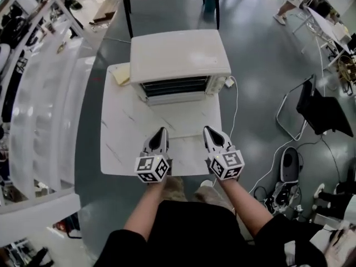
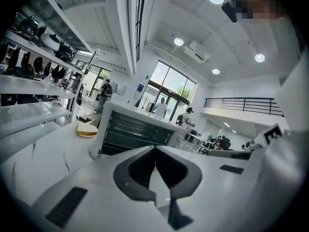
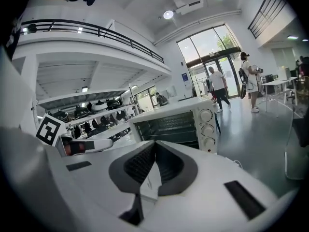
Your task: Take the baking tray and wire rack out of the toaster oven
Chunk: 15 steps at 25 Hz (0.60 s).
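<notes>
Head view, looking steeply down: a white marble-patterned surface (image 1: 125, 141) stands on a grey floor, and a cream toaster oven (image 1: 179, 57) sits at its far end. The oven's glass door (image 1: 175, 87) faces the person and looks closed. Through the glass the right gripper view shows dark horizontal bars (image 3: 168, 123), which I take for the wire rack. The baking tray cannot be told apart from it, but it would be inside too.

Near the front edge of the surface, well apart from the oven, the left tongs (image 1: 162, 130) and right tongs (image 1: 207, 129) point toward the door. Both are pressed together with nothing between them.

Three round knobs (image 3: 207, 128) line the oven's right side. A white power cord (image 1: 236, 102) trails off the surface on the right. A small dish holding something yellow (image 2: 87, 130) sits just beside the oven's left side.

Likely trouble from here:
- The door has to come down first, and a hard pull could drag the oven across the smooth top.
- The cord could snag a sleeve.
- The dish could be knocked by a wide left reach.

No brand name or label can be read on the oven. The only print is the black-and-white square markers on the tongs' cubes.
</notes>
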Each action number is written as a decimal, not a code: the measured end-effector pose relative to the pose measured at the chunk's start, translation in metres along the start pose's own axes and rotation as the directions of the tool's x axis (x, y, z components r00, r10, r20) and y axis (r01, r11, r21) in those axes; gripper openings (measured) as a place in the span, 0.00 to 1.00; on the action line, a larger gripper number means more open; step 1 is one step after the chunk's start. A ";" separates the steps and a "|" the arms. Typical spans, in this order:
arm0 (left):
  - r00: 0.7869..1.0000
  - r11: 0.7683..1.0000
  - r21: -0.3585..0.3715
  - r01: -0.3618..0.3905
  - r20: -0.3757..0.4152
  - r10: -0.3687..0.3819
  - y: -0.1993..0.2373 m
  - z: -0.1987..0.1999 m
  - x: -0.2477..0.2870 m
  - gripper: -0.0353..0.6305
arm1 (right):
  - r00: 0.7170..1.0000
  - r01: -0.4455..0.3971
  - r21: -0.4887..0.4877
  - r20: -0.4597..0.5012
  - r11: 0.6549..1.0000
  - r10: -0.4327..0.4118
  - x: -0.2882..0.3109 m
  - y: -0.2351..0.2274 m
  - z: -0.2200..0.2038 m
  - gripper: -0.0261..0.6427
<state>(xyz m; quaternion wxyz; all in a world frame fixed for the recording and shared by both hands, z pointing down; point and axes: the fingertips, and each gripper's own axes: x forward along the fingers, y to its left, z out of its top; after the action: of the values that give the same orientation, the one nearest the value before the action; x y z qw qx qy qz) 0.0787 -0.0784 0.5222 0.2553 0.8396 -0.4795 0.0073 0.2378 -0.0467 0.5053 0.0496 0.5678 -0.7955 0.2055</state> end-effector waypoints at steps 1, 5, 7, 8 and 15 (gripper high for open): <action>1.000 1.000 0.001 -0.003 0.002 0.003 0.010 0.002 0.013 0.08 | 1.000 0.014 0.004 0.011 1.000 -0.014 0.018 -0.002 -0.001 0.07; 1.000 0.999 -0.050 0.008 0.024 -0.007 0.040 0.004 0.062 0.08 | 0.998 0.064 0.056 0.004 0.996 -0.065 0.082 -0.019 -0.012 0.07; 0.999 0.995 -0.098 0.029 0.027 -0.027 0.052 0.002 0.085 0.08 | 0.996 0.086 0.107 -0.008 0.991 -0.085 0.109 -0.029 -0.021 0.07; 0.999 0.991 -0.128 0.040 0.028 -0.036 0.058 0.001 0.097 0.08 | 0.995 0.098 0.135 -0.010 0.986 -0.097 0.122 -0.035 -0.024 0.07; 0.999 0.957 -0.286 0.040 0.032 -0.032 0.108 -0.014 0.159 0.08 | 0.989 0.140 0.309 -0.002 0.941 -0.147 0.194 -0.061 -0.039 0.08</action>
<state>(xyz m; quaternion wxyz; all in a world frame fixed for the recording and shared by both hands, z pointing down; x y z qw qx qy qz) 0.0806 -0.2434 0.6210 0.3677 0.8024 -0.4635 -0.0780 0.2203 -0.2202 0.6177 -0.0334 0.6271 -0.7107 0.3171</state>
